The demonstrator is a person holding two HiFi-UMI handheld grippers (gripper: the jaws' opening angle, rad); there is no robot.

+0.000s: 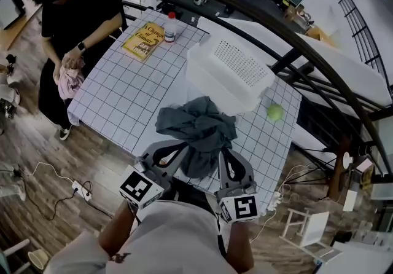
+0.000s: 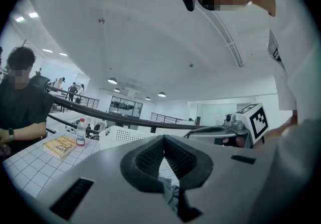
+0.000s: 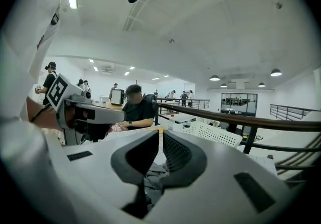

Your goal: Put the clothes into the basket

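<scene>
A crumpled grey-blue garment (image 1: 198,130) is bunched over the near edge of the checked table (image 1: 132,91). My left gripper (image 1: 183,153) is shut on its near left part and my right gripper (image 1: 220,155) on its near right part. In the left gripper view the jaws (image 2: 164,140) meet, with grey cloth (image 2: 170,190) pinched low between them. The right gripper view shows the same: shut jaws (image 3: 161,133) with cloth (image 3: 153,178) caught in them. The white perforated basket (image 1: 230,73) stands just beyond the garment, at the table's far right.
A green ball (image 1: 275,112) lies right of the basket. A yellow book (image 1: 143,40) and a small bottle (image 1: 170,27) sit at the far left corner. A person in black (image 1: 73,15) handles pink cloth (image 1: 70,79) at the table's left. A dark railing (image 1: 295,39) runs behind.
</scene>
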